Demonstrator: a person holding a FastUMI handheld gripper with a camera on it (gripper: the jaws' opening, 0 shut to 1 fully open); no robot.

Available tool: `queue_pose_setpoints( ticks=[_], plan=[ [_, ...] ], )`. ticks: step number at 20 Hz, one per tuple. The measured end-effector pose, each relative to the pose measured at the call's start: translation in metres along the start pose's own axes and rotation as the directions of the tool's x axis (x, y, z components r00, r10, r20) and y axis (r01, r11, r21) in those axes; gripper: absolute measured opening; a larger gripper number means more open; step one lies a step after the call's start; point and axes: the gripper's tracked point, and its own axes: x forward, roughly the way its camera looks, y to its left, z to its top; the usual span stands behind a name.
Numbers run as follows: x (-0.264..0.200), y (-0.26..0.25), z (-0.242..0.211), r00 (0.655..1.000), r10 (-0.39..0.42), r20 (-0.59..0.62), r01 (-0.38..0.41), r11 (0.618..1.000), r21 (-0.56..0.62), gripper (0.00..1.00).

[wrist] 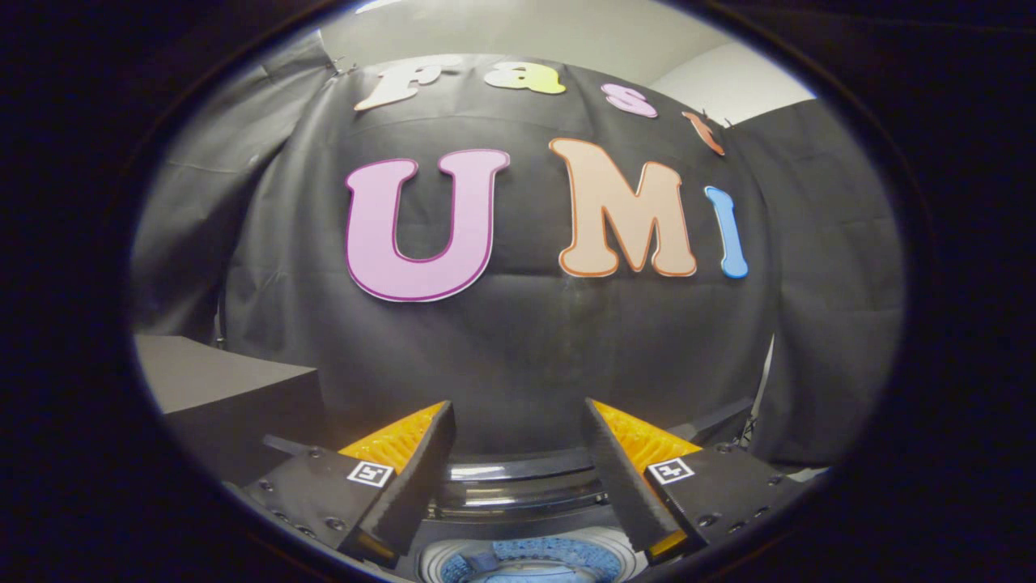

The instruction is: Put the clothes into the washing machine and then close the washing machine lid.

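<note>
We see the gripper (518, 429) w/ fingers spread wide apart, nothing between them. Just below & between the fingers sits the washing machine (526, 559), lid (518, 478) raised behind the opening, w/ blue clothes (530, 559) lying inside the drum. Beyond the fingers hangs the black cloth wall (526, 356); a dark box (218, 389) stands off to the left

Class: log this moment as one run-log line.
gripper: open, empty | washing machine: lid open, below fingers | drum: blue item inside | lid: not yet closed
</note>
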Motion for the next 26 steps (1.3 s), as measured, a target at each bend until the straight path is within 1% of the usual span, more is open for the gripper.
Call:
queue_pose_setpoints(
  ticks=[5, 7, 9, 14, 16, 20, 26],
  plan=[
    [-0.021, -0.002, -0.016, 0.999, -0.003, -0.039, 0.003, 1.000, -0.001, 0.98],
    [-0.030, 0.003, -0.038, 0.995, 0.025, -0.095, -0.026, 1.000, -0.005, 0.98],
    [-0.045, 0.001, -0.059, 0.990, 0.028, -0.141, -0.031, 0.999, -0.018, 0.98],
    [-0.074, -0.006, -0.085, 0.982, 0.026, -0.186, -0.030, 0.999, -0.019, 0.98],
    [-0.084, -0.009, -0.088, 0.980, 0.026, -0.196, -0.029, 0.999, -0.013, 0.98],
    [-0.103, -0.007, -0.089, 0.982, 0.039, -0.186, -0.051, 0.997, -0.058, 0.98],
    [-0.138, 0.003, -0.076, 0.986, 0.070, -0.154, -0.087, 0.991, -0.105, 0.99]
  ],
)
